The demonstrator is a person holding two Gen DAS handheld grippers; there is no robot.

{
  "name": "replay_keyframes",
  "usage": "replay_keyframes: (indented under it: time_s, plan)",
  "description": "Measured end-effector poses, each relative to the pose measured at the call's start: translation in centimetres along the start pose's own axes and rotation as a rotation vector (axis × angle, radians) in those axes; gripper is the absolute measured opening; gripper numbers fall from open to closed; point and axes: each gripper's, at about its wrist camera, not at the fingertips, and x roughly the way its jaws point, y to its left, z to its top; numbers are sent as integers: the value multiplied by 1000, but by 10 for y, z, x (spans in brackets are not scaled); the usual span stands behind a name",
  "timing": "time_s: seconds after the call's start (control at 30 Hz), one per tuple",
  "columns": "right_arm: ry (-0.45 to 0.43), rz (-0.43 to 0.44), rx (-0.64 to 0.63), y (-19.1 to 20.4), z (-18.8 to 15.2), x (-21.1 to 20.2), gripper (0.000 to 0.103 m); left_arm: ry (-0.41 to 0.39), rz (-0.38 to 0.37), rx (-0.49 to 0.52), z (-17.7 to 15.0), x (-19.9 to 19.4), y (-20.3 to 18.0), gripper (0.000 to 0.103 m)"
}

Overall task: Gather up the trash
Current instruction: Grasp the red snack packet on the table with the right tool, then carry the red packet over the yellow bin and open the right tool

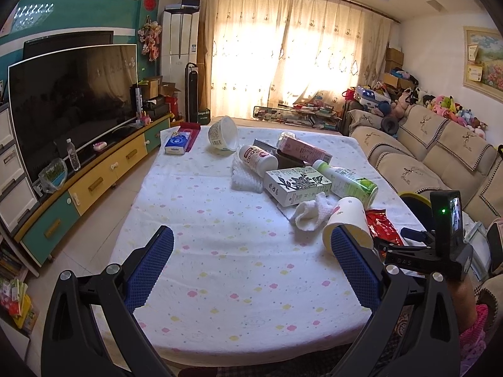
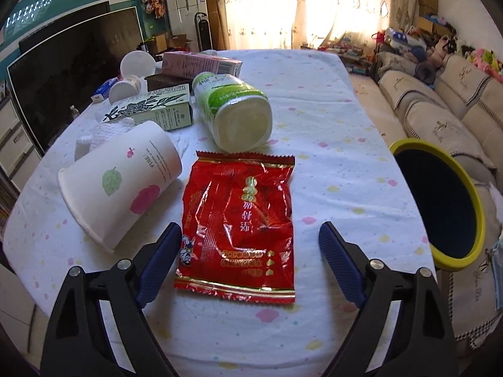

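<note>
While flat, red wrapper (image 2: 237,223) lengthwise away from right gripper (image 2: 250,267), fingers (image 2: 157,260) wide, empty.

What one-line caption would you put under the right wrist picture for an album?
Open right gripper poised over a red snack wrapper lying flat on the table, beside a tipped paper cup.

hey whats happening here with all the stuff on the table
A person is clearing trash off a table with a gripper in each hand. The right gripper is over a red snack wrapper, jaws open on either side, not gripping it. The left gripper is open and empty over bare cloth. A paper cup, green bottle and cartons lie nearby; a yellow-rimmed bin stands beside the table.
</note>
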Motion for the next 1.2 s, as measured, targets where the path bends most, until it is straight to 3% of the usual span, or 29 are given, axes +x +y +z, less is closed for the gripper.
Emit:
replay_keyframes:
  time_s: [0.1,0.17,0.3,0.43,0.7,0.9,1.2]
  plan:
    - [-8,-18,-3,1,2,2,63,5,-2,-2,-1,2,1,99]
    - [-6,-16,-2,0,1,1,60,6,-3,-3,-2,3,1,99]
    - [-23,3,14,-7,1,-6,44,7,-3,1,-2,3,0,99]
    - [-42,17,22,-12,0,-16,39,4,-3,11,-3,4,-3,99]
    - [-95,28,81,-44,7,-42,37,15,-38,35,-1,19,-12,99]
    - [-116,-123,184,-117,26,-42,38,48,-92,83,-3,45,-33,99]
    - [16,-322,321,-225,35,21,43,111,-199,180,-7,93,-68,99]
